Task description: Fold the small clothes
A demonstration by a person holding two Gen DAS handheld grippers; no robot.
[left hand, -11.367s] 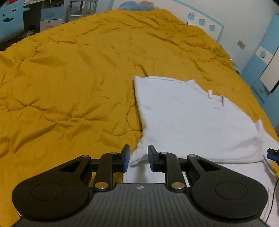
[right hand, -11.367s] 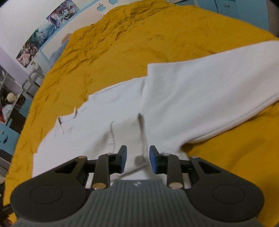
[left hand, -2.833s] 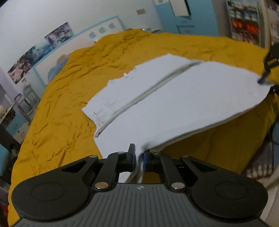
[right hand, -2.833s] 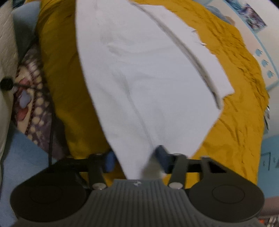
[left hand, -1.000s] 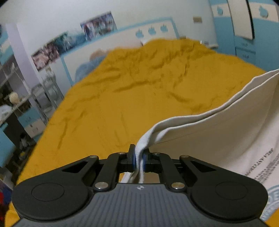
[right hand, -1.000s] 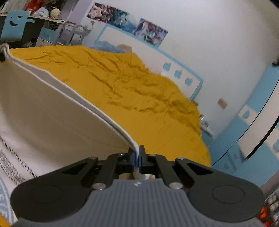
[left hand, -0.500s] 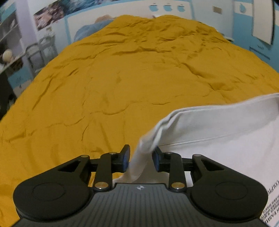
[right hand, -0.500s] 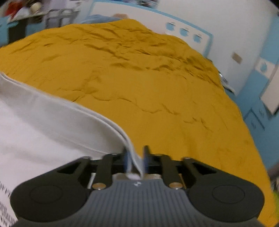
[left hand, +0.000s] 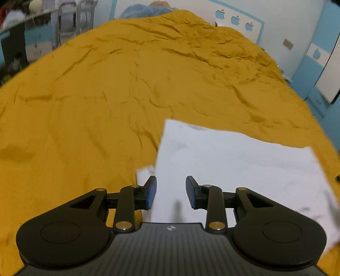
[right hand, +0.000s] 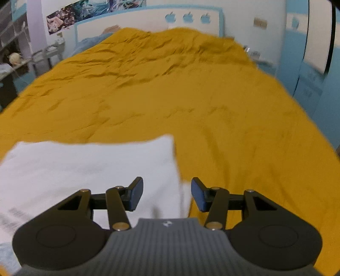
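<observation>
A white garment (left hand: 238, 167) lies folded flat on the mustard-yellow bedspread (left hand: 106, 95), its far edge straight across. My left gripper (left hand: 171, 194) hovers over the garment's left near corner, jaws opening, no cloth pinched between the blue pads. In the right wrist view the same white garment (right hand: 85, 169) fills the lower left, with faint print near its left edge. My right gripper (right hand: 166, 196) stands above the garment's right edge, jaws opening, with the cloth lying loose below and not pressed by the pads.
The yellow bedspread (right hand: 191, 95) stretches away to a blue pillow (left hand: 146, 9) at the headboard. Blue cabinets (right hand: 308, 74) stand along the right side. A shelf and clutter (left hand: 31, 31) sit beyond the bed's left edge.
Both grippers let go of the garment's hem, their jaws spreading apart. The lifted cloth dropped flat onto the bed as a folded layer, and both grippers tilted down towards it.
</observation>
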